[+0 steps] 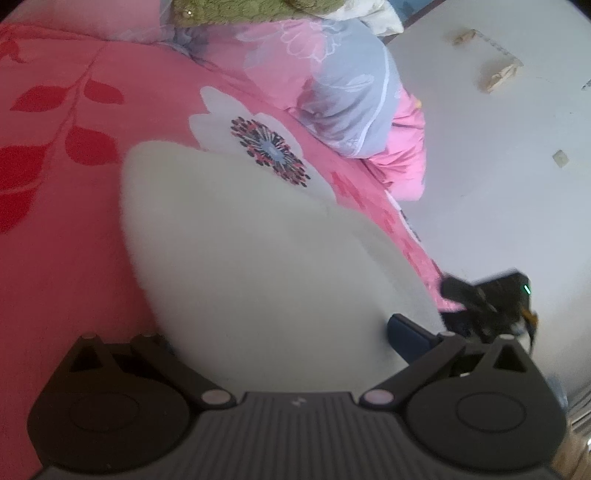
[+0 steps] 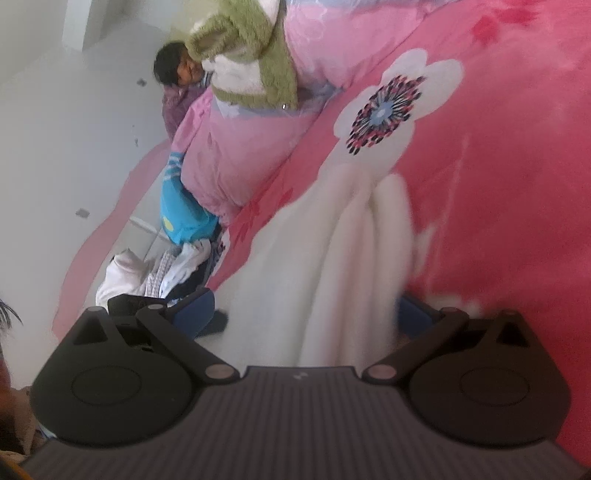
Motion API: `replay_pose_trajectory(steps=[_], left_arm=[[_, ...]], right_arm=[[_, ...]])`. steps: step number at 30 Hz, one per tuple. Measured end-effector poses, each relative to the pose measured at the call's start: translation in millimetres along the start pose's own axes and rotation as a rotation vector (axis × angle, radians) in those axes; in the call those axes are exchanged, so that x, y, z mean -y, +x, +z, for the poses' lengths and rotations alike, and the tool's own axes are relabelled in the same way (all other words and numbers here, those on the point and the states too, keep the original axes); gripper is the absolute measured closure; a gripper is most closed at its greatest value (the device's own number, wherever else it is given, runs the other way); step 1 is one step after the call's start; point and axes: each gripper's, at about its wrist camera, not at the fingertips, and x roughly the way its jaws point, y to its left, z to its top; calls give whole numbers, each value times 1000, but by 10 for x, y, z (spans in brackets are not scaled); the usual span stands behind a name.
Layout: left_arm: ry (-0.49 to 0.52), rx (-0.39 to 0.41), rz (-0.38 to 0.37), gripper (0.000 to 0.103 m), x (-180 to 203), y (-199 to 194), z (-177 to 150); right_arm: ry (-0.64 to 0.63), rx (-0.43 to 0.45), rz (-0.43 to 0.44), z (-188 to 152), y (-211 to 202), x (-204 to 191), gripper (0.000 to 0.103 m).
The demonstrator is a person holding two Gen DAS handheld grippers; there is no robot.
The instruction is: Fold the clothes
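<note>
white garment across a pink bed, both grippers at its near edge

here, in the left wrist view, the left gripper (image 1: 284, 332) fills the bottom of the frame, and its fingers stand wide, with the white garment (image 1: 258, 243) bulging up between them. only the right-hand blue finger pad (image 1: 406, 334) shows; the other is hidden behind the cloth, so whether the fingers press on the fabric cannot be told. just beyond that pad, at lower right, the right gripper (image 1: 487, 302) appears as a dark blurred shape with a small green light. the garment spreads from the bottom centre up to mid-frame, lying on the pink bedcover (image 1: 74, 229). past its far edge sits a white flower print (image 1: 258, 144) on the cover, and further, at upper centre, a rolled pink and grey quilt (image 1: 343, 99). a green fuzzy garment (image 1: 236, 11) lies at the very top.

in the right wrist view, the right gripper (image 2: 306, 314) is likewise spread wide, with folds of the white garment (image 2: 332, 258) running down between its fingers (image 2: 195, 314); contact is unclear. the cloth stretches from bottom centre toward the flower print (image 2: 391, 107) at upper right. to the left, off the bed edge, lies a heap of clothes (image 2: 155, 273), with a blue item (image 2: 181, 210) above it. at upper centre the quilt (image 2: 236, 147) carries the green and white fuzzy garment (image 2: 251, 62), and beyond it, at upper left, a person (image 2: 177, 88) is by the wall.
</note>
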Motion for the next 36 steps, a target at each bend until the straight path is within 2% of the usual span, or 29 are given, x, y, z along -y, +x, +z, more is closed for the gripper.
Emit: replay_pose_trajectory(steps=[4,7,11,17,21,28,32,36], left_arm=[[22,14,-9,0,-4,-3,-24],[29,21,-18,0,-12,-14,-39],[32,23,-20,0,-16,-22,-47],[34,27,-24,0,-26,-27,-53],[37,35,-31,0,-35,-33,-60],[26,65,-68,0,-79,-43,-65],[0,65,-84,0,-61,-39,0],[84,19,-51,0,115,59,129]], right_arm=[[-20,-43,-26,219,268,19,0],[-46,-65,-35,231,307,8,2],[-58,-73,-35,139,186,23,16],[-50,-107,19,57,85,34,16],[-21,-142,54,155,198,67,15],[-56,-168,82,274,501,51,15],[-79,-119,130,212,439,100,16],[-87,-108,149,219,440,119,17]])
